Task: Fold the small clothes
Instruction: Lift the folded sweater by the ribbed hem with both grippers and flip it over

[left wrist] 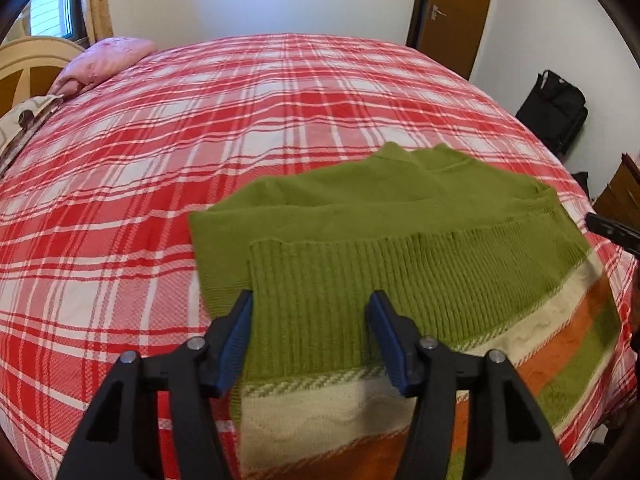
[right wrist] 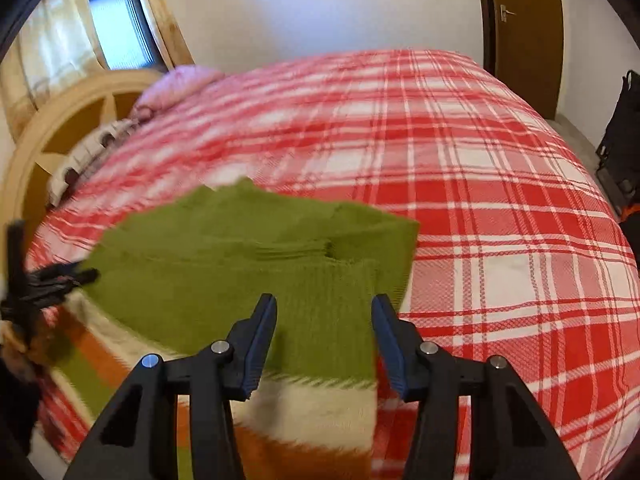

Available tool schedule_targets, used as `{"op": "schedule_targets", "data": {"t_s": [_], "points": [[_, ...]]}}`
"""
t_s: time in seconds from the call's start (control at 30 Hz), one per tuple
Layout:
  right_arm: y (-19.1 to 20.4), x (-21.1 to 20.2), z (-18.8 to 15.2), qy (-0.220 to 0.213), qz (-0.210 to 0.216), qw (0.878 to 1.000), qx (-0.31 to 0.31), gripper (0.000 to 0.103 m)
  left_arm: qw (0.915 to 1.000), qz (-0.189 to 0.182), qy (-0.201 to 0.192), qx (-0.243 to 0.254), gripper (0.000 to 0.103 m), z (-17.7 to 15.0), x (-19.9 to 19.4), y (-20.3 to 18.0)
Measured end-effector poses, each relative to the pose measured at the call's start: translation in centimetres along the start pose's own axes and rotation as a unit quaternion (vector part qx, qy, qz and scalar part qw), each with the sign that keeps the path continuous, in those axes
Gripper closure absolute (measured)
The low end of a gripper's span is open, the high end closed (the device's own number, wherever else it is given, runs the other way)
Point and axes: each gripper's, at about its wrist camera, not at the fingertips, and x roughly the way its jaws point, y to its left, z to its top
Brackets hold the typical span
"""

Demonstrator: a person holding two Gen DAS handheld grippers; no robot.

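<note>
A small green knitted sweater (left wrist: 360,248) with cream, orange and green stripes lies on the bed, its green ribbed part folded over the striped part. My left gripper (left wrist: 310,304) is open just above the sweater's near left part, holding nothing. The sweater also shows in the right wrist view (right wrist: 248,264). My right gripper (right wrist: 324,306) is open above the sweater's near right corner, empty. The right gripper's tip shows at the right edge of the left wrist view (left wrist: 612,232), and the left gripper shows blurred at the left edge of the right wrist view (right wrist: 44,280).
The bed has a red and white plaid cover (left wrist: 200,140) and a wooden headboard (right wrist: 60,128). A pink pillow (left wrist: 104,60) lies at its head. A black bag (left wrist: 556,108) stands on the floor beside a wooden door (left wrist: 452,12).
</note>
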Motion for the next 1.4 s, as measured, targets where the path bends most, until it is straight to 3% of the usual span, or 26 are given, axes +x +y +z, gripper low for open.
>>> {"op": "schedule_targets", "data": {"t_s": [0.17,0.27,0.33,0.4,0.43,0.73,1.0,1.23,1.4], "points": [[-0.9,2.3,-0.2,0.026,0.016,1.000,0.006,0.052,0.9996,-0.014,0.009,-0.022,0.041,0.3,0.6,0.8],[0.0,1.9,-0.5,0.021,0.011,0.999,-0.024,0.093,0.9993,-0.022,0.010,-0.027,0.044,0.2,0.9,0.9],[1.2,1.3,-0.7,0.014,-0.012,0.999,-0.050,0.094,0.9995,-0.016,0.002,-0.027,0.059,0.1,0.7,0.9],[2.7,0.7,-1.0,-0.002,-0.035,0.996,-0.086,0.095,0.9996,-0.001,-0.009,-0.028,0.083,-0.1,0.3,1.0],[3.3,0.3,-1.1,-0.008,-0.041,0.995,-0.095,0.095,0.9994,0.000,-0.016,-0.032,0.090,-0.1,0.0,1.1],[6.6,-5.9,-0.4,-0.106,-0.074,0.984,-0.122,0.096,0.9989,0.009,-0.047,0.001,0.093,-0.2,-2.2,-1.1],[8.8,-8.6,2.7,-0.164,-0.102,0.969,-0.152,0.096,0.9937,0.015,-0.107,-0.031,0.093,2.9,-6.3,-0.5],[7.6,-4.9,6.8,-0.184,-0.128,0.965,-0.135,0.096,0.9893,0.042,-0.123,-0.066,0.093,6.3,-4.6,1.3],[6.5,1.8,6.8,-0.146,-0.161,0.968,-0.128,0.096,0.9887,0.062,-0.098,-0.094,0.093,7.5,0.3,2.3]]}}
